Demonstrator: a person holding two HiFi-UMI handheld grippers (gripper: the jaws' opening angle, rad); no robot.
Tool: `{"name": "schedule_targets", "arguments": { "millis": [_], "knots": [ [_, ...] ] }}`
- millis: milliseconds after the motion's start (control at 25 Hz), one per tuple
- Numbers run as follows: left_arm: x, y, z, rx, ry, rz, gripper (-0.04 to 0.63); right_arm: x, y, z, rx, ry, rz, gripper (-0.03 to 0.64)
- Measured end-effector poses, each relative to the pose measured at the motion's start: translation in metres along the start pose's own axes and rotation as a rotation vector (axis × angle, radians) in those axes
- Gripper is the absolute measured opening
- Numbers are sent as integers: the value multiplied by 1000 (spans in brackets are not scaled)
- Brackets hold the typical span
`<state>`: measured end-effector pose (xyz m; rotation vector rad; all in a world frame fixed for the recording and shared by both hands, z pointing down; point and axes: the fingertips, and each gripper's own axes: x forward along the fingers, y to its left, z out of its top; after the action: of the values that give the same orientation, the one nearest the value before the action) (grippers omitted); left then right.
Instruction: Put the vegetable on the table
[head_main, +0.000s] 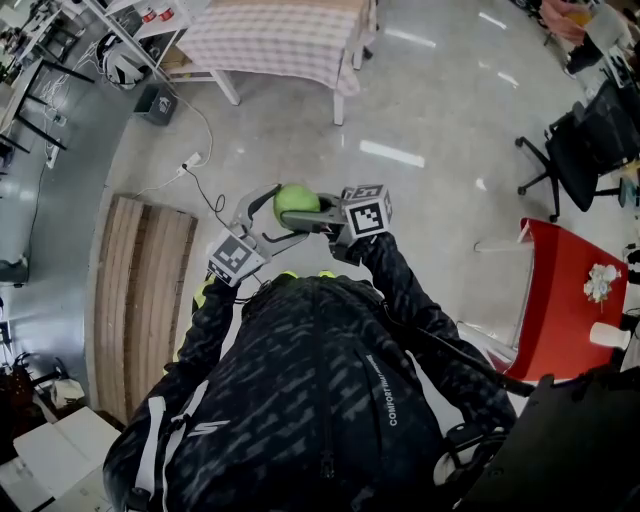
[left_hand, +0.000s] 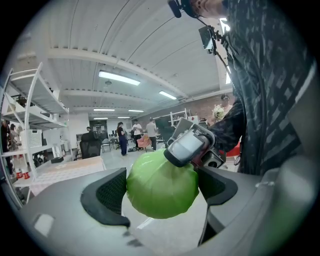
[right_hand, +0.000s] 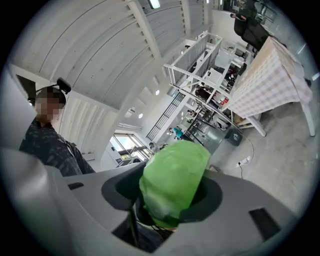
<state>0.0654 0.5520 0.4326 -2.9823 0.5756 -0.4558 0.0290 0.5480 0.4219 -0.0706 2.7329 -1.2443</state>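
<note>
The right gripper (right_hand: 170, 192) is clenched on the vegetable (head_main: 295, 202), a round, pale green head much like a cabbage, which fills the space between its two jaws. The left gripper (left_hand: 162, 187) has come to the same vegetable from the other side: its jaws stand left and right of the green head with the pads against its flanks, so it too looks closed on it. One jaw of the right gripper lies across the top of the vegetable. The person holds both grippers together in front of the chest, so the vegetable hangs in the air over the bare floor (head_main: 430, 110) and rests on nothing.

The step in hand looks like the carry: the vegetable is picked up and has not been set down. The bench with the checked cloth (head_main: 300, 50) stands ahead, well apart from the grippers, and seems the likely goal. A red bench (head_main: 555, 310) stands off to the person's right, also apart.

The next move calls for walking the vegetable over the near edge of the chosen bench with both grips firm, since a smooth round head could slip or roll. It should then be lowered until it rests on the top before either gripper lets go.
</note>
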Motion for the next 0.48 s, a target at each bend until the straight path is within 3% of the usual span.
{"name": "schedule_targets", "arguments": {
  "millis": [480],
  "knots": [
    [4,1,3,-1,-3,-2,426,-4,-3,3,-6,-2,7,181]
  ]
}}
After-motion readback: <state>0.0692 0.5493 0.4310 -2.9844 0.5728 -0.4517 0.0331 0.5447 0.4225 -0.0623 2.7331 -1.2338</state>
